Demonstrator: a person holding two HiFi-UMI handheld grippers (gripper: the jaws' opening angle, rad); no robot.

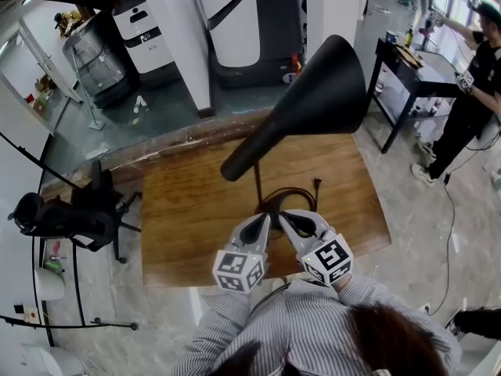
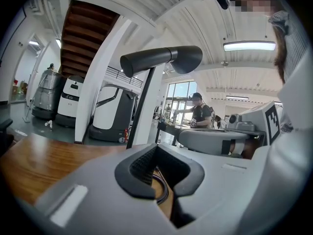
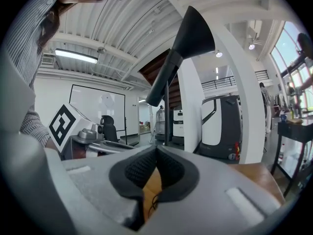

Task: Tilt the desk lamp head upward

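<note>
A black desk lamp stands on the wooden table (image 1: 188,210). Its cone-shaped head (image 1: 313,104) tilts up to the right above a thin upright pole (image 1: 257,186). My left gripper (image 1: 262,222) and right gripper (image 1: 288,219) hang side by side near the table's front edge, just short of the pole's foot, and neither touches the lamp. Both are shut with nothing between the pads. In the left gripper view the lamp head (image 2: 161,60) sits high above the shut left gripper (image 2: 156,148). The right gripper view shows the head (image 3: 183,48) and pole (image 3: 167,116) beyond the shut right gripper (image 3: 156,151).
A coiled black cable (image 1: 286,202) with a plug (image 1: 317,185) lies round the lamp's foot. An office chair (image 1: 70,214) stands left of the table. A black side table (image 1: 407,77) and a person (image 1: 477,92) are at the right, and white machines (image 1: 250,22) stand behind.
</note>
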